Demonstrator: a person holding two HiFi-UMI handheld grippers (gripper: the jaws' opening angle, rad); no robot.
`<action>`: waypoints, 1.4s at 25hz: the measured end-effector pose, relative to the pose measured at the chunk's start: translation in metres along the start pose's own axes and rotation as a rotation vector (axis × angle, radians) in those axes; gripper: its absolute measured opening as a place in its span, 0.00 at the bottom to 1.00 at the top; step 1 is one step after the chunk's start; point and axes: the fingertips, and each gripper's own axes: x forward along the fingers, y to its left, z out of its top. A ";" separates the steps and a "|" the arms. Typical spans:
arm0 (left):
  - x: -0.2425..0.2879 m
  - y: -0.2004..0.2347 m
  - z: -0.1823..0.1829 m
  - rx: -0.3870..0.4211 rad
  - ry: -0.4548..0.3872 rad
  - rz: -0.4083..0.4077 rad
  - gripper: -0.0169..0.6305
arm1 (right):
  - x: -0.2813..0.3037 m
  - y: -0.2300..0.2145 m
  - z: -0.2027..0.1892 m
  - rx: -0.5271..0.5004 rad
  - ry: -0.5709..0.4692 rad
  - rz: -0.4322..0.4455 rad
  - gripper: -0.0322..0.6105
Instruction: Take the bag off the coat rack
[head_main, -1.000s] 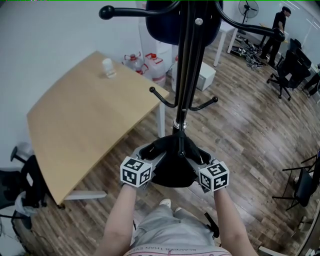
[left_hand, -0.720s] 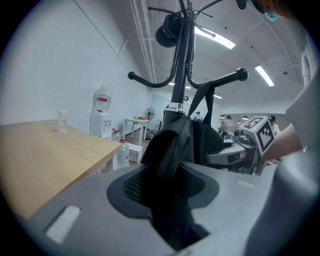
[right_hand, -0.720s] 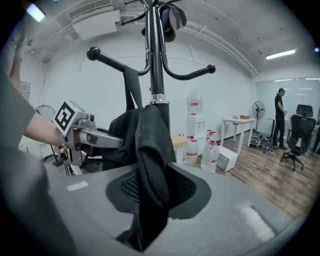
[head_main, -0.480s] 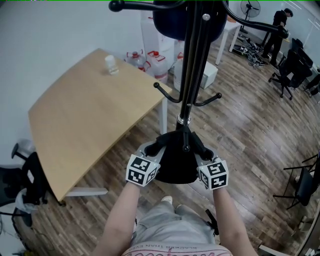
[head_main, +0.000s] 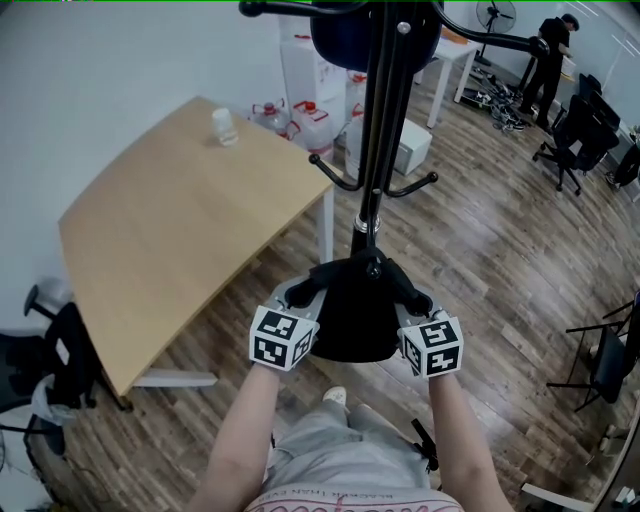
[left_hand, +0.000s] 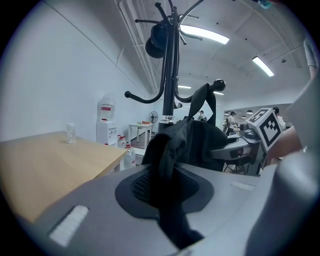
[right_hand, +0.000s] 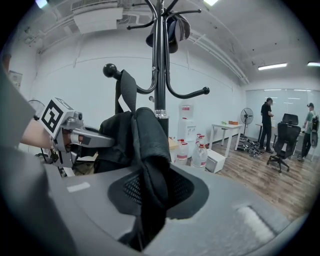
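Left claw: the jaws had just been closing and stood nearly together, the pads clamped on a fold of the black bag.
Right claw: the jaws had likewise just been closing and were nearly together, pinching another fold of the same bag.
Black bag: it hung low against the pole of the coat rack, held between the two claws above the wooden floor. Its strap ran up to a knob-tipped lower hook.
Head view only: it showed the person's bare forearms reaching forward, and the pale wooden bench to the left, which carried a small clear bottle. Water jugs stood on the floor beyond it.
Claw views only: they showed a dark hat on the rack's upper hooks and ceiling strip lights. The right claw view also showed a standing fan.
Cross-sight: each claw view caught the other claw's marker cube.
Writing: black-and-white square markers were on both cubes. The print on the jugs and on the person's shirt was too small to read.
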 end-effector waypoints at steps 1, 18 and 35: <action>-0.003 -0.001 0.004 0.003 -0.006 0.002 0.14 | -0.004 0.001 0.003 -0.002 -0.006 -0.001 0.15; -0.078 -0.046 0.036 0.031 -0.075 0.092 0.13 | -0.080 0.034 0.037 -0.101 -0.082 0.030 0.15; -0.181 -0.088 0.094 0.081 -0.191 0.230 0.13 | -0.164 0.084 0.097 -0.174 -0.215 0.052 0.14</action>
